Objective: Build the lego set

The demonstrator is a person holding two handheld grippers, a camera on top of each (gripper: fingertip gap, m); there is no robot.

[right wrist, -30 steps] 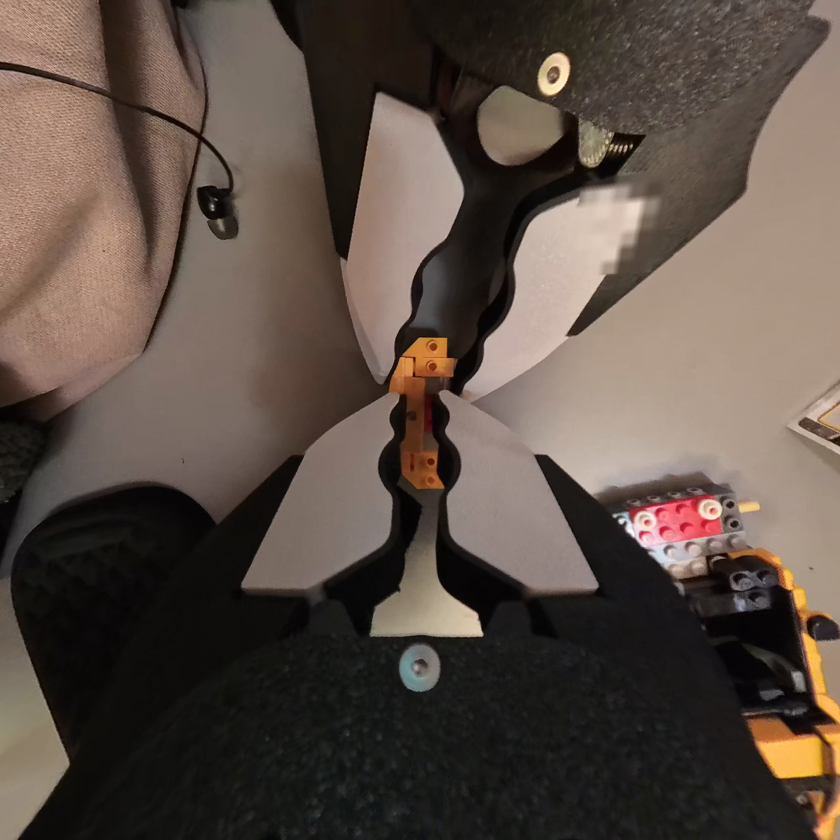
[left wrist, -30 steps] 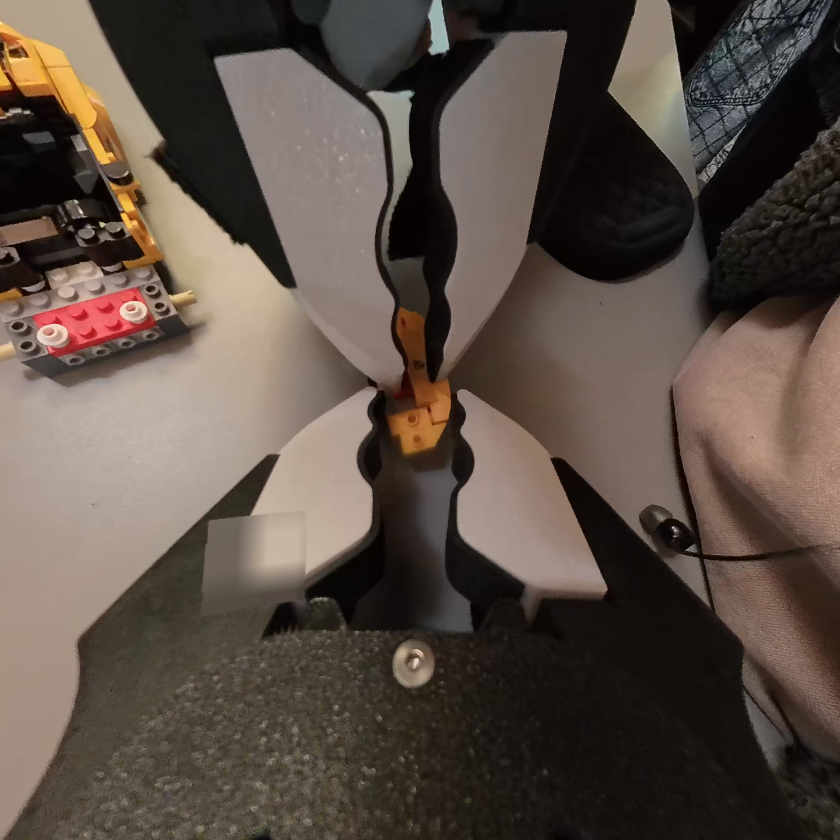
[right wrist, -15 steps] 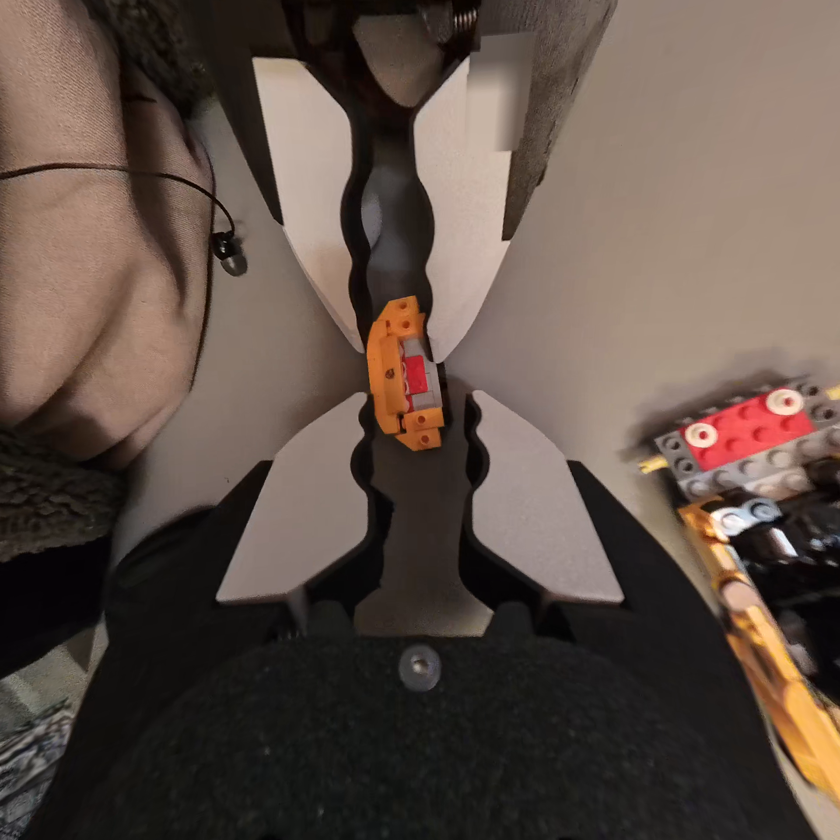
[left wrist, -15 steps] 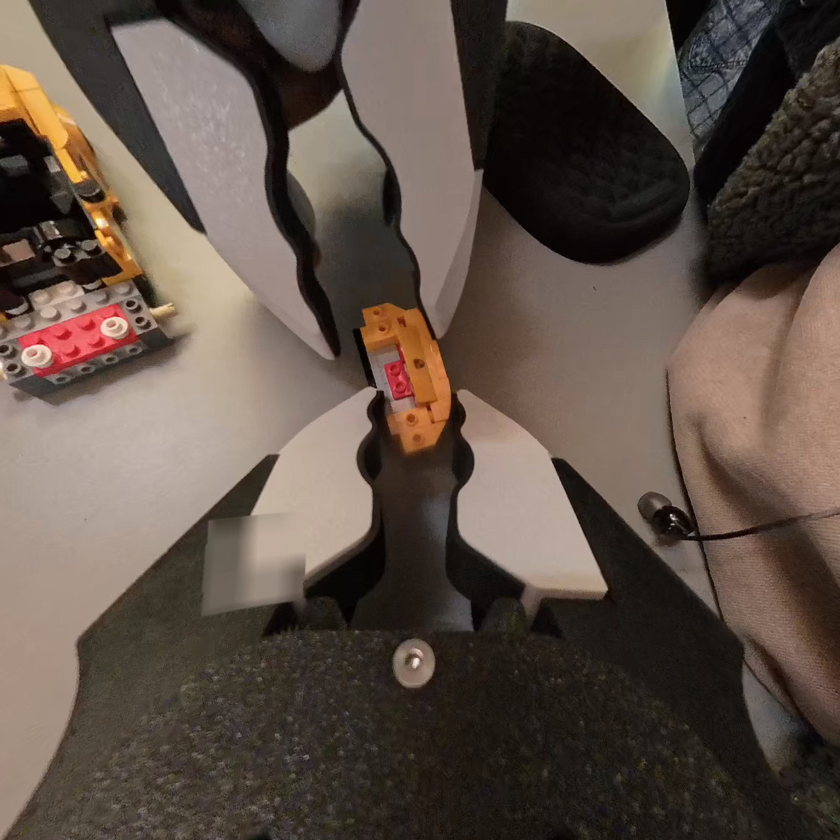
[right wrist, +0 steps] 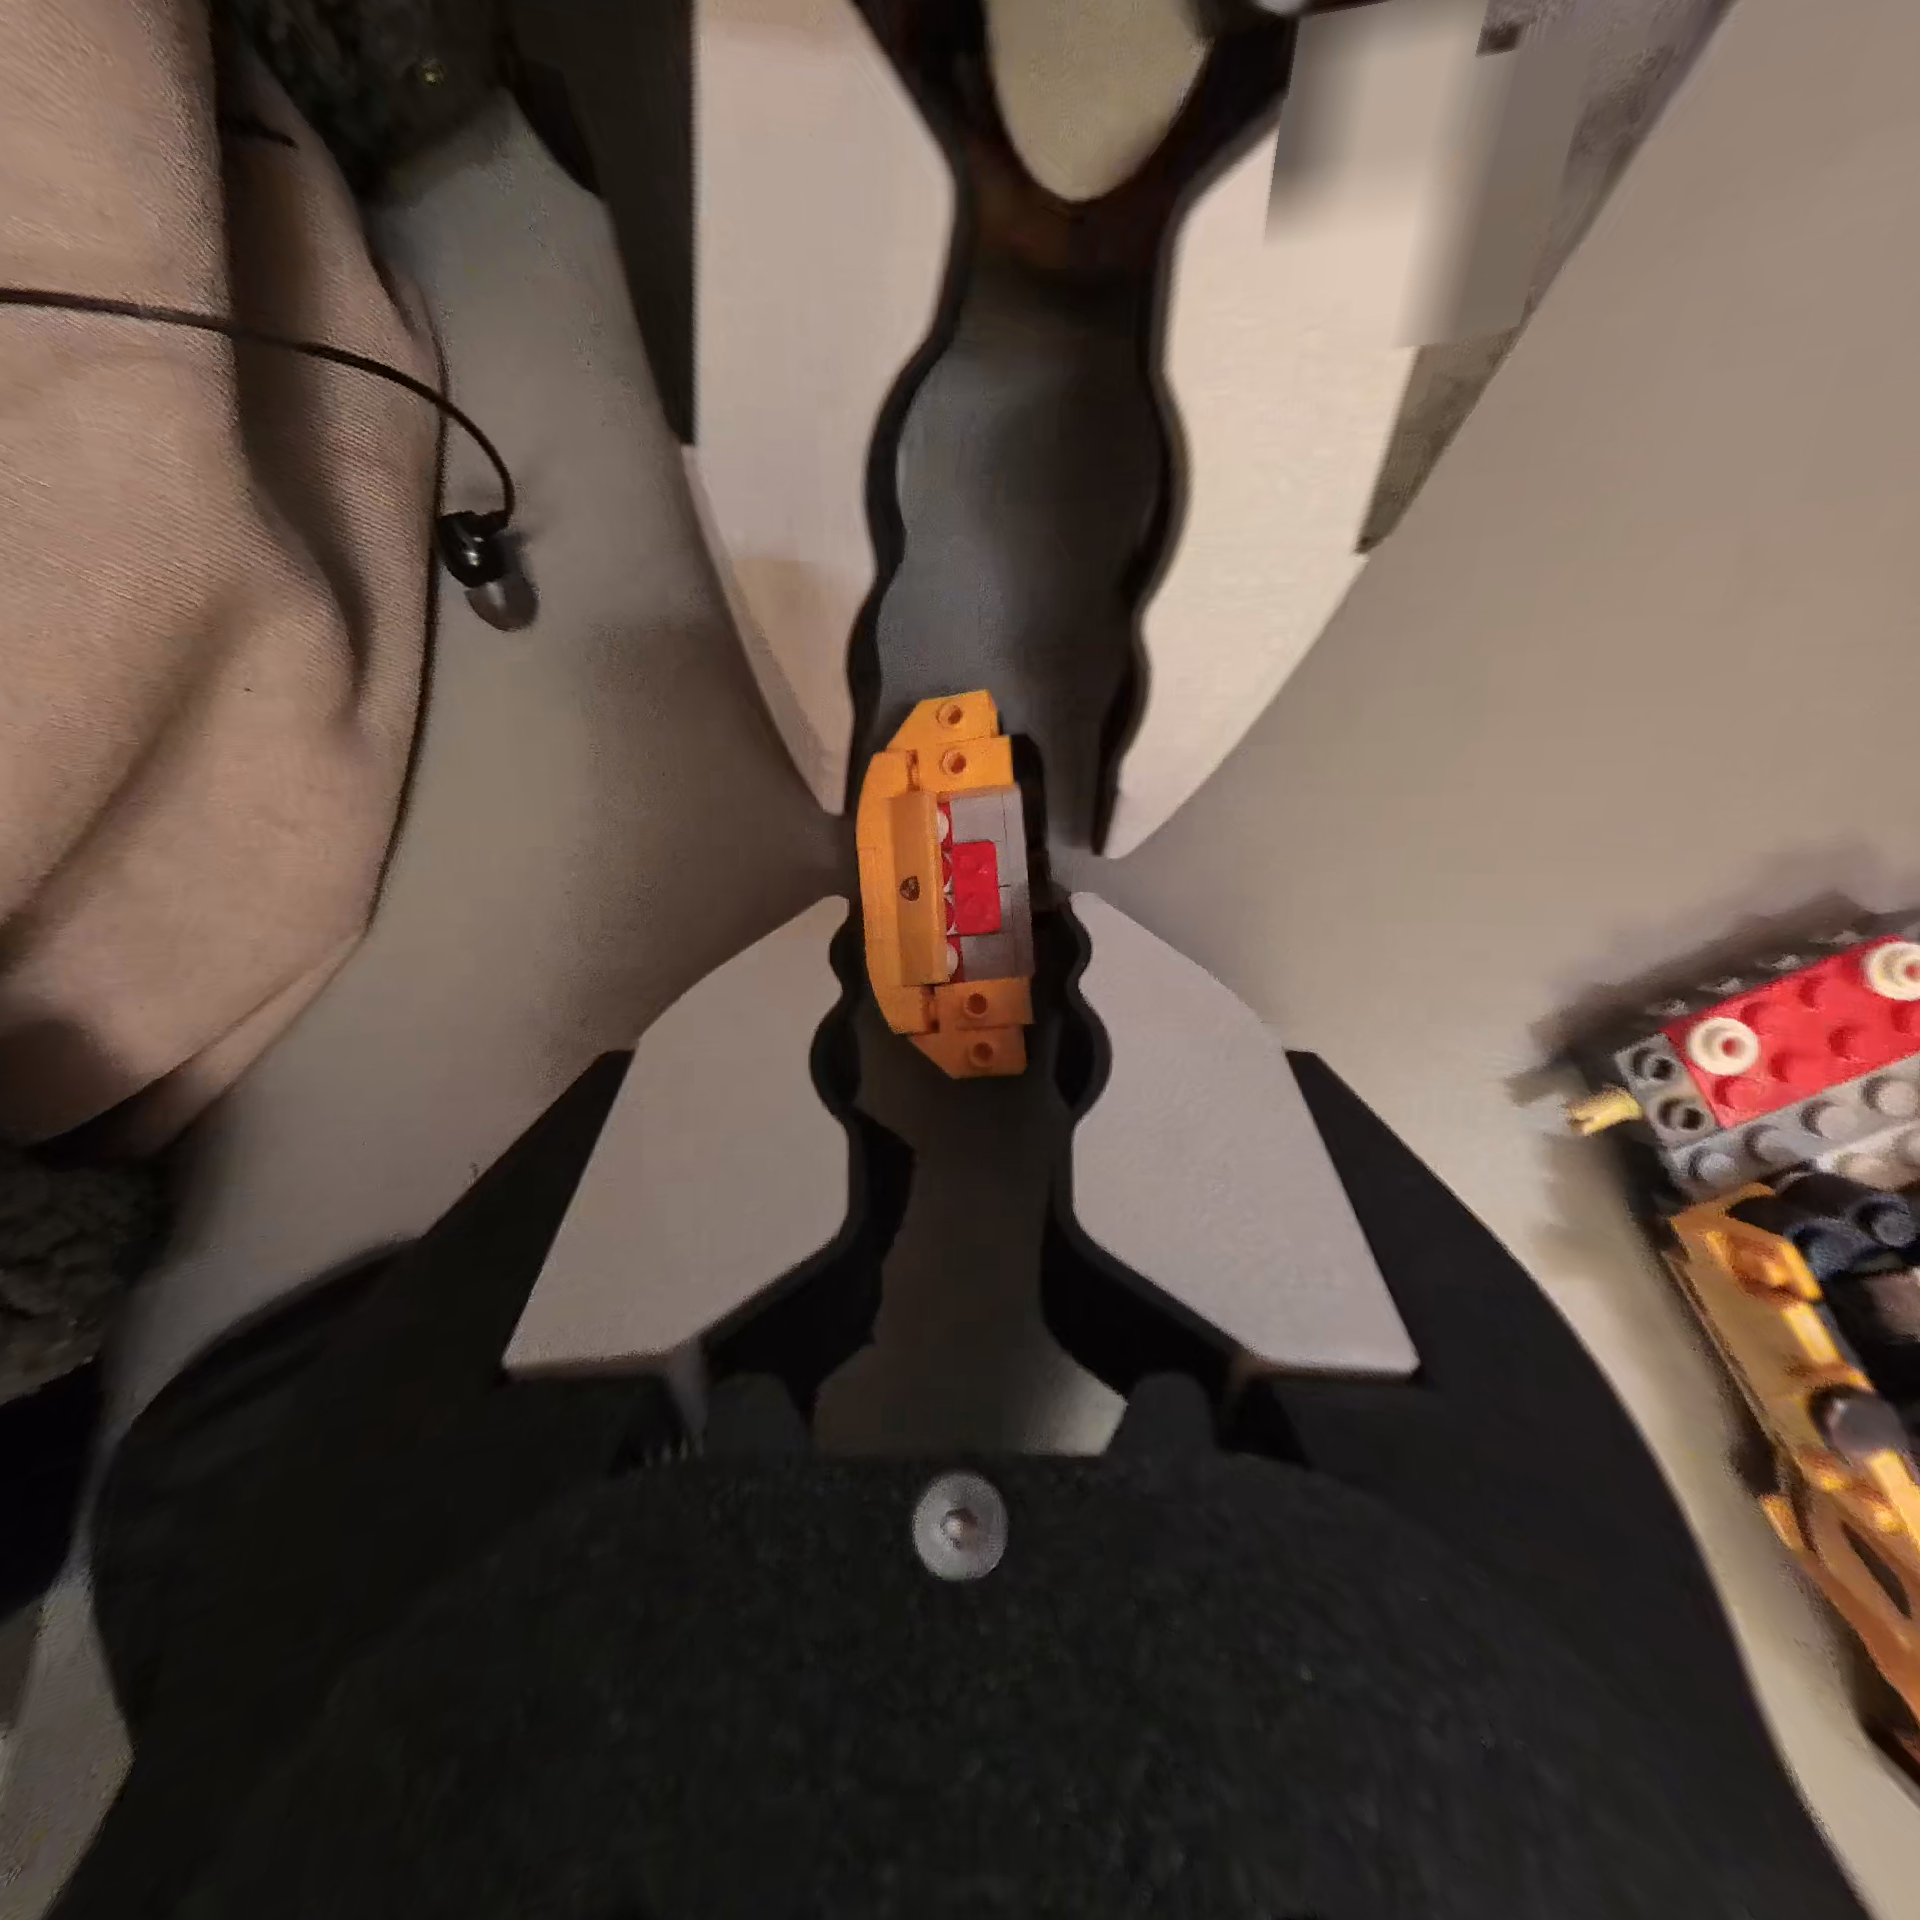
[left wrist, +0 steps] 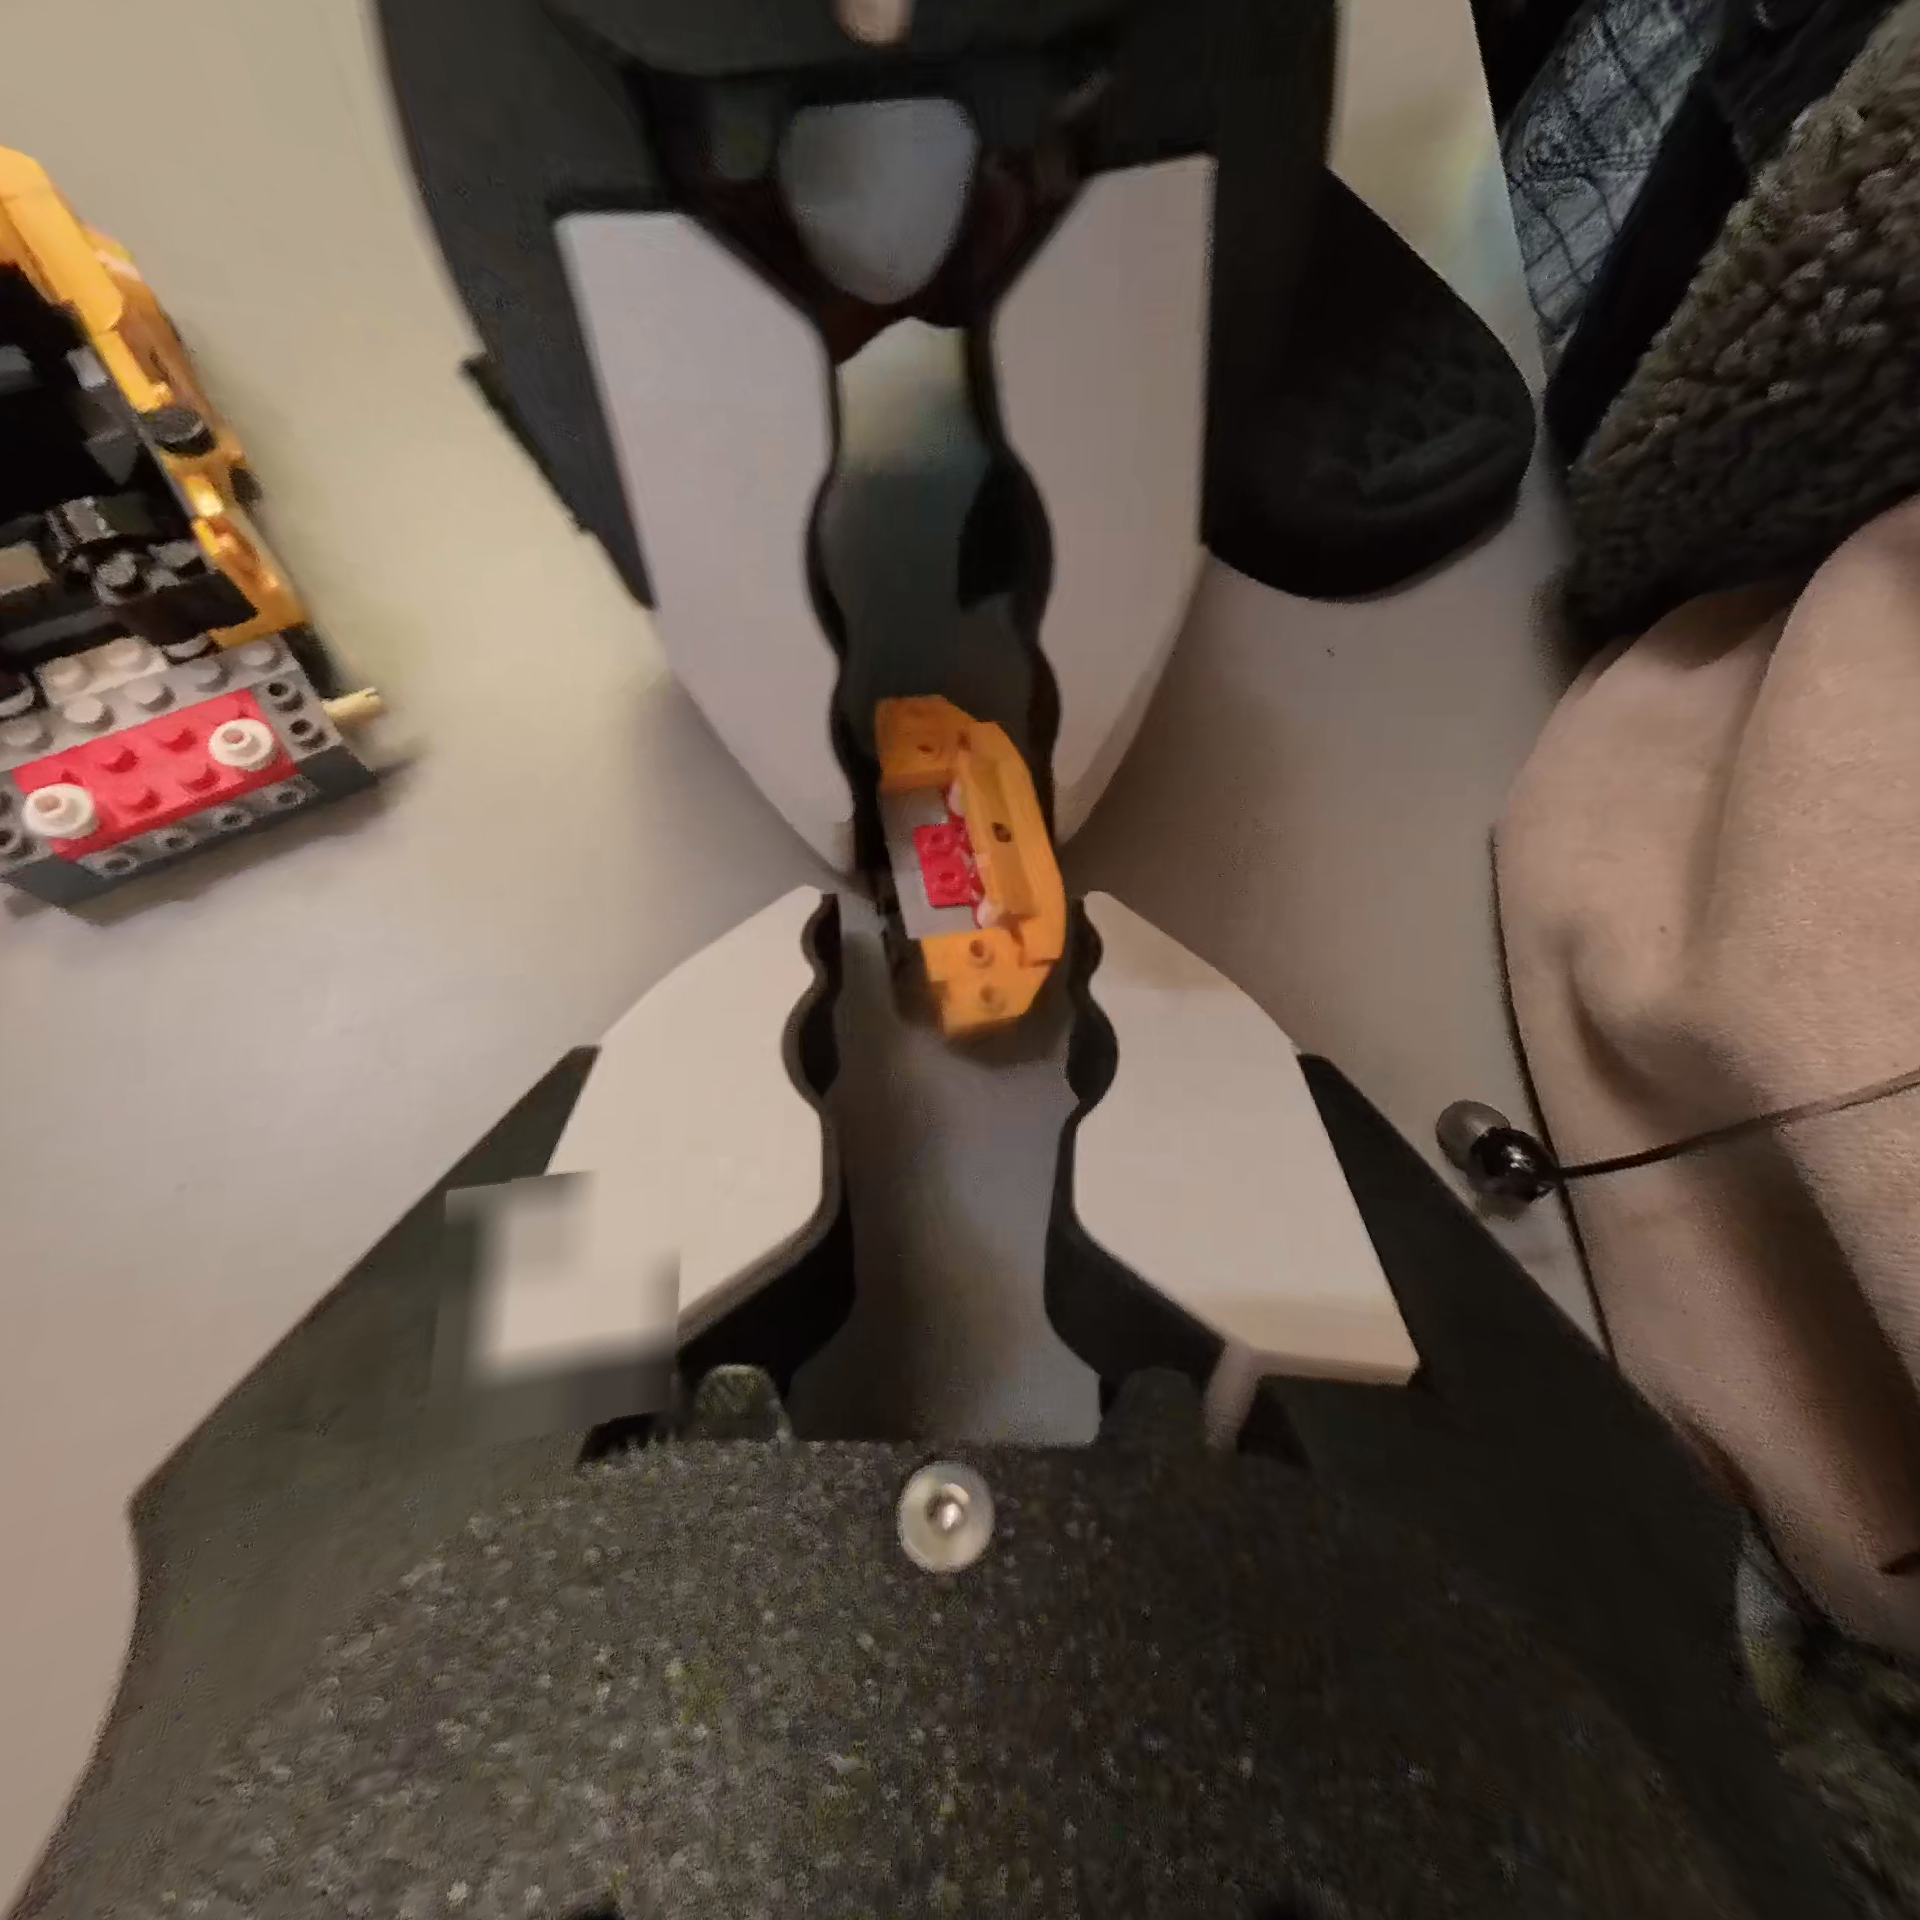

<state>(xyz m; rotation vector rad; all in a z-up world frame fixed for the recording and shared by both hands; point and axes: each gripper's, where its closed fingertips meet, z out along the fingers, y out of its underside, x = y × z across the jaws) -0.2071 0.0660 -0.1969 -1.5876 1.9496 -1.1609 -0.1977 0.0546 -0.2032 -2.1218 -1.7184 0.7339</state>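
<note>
**Held piece.** The orange sub-assembly [right wrist: 899, 883] is a curved orange shell with grey plates [right wrist: 1003, 821] and a small red brick [right wrist: 977, 883] set in its hollow. It sits in the air above the pale worktop [left wrist: 312, 1039], right where your two tools meet nose to nose. Each end of it reaches in between one pair of fingers.

**Right tongs** [right wrist: 956, 902]. These are closed narrow on the sub-assembly. In the left wrist view both fingers press its long sides, the curved orange back against one and the dark flat edge against the other. In the right wrist view, the piece's near end runs down between your own fingertips.

**Left tongs** [left wrist: 951, 914]. These stand slightly apart around the other end. A strip of free space shows between one finger and the piece, while the orange back lies close to the opposite finger. Whether that side actually touches cannot be told. You have no grip here.

**Surroundings.** The part-built model [left wrist: 135, 748] is black and orange, with a red plate on a grey studded base. It rests on the worktop well off to one side, clear of both tools. On the other side a black earbud [left wrist: 1496, 1153] on a thin cord lies at the edge of beige cloth [left wrist: 1714, 935].
</note>
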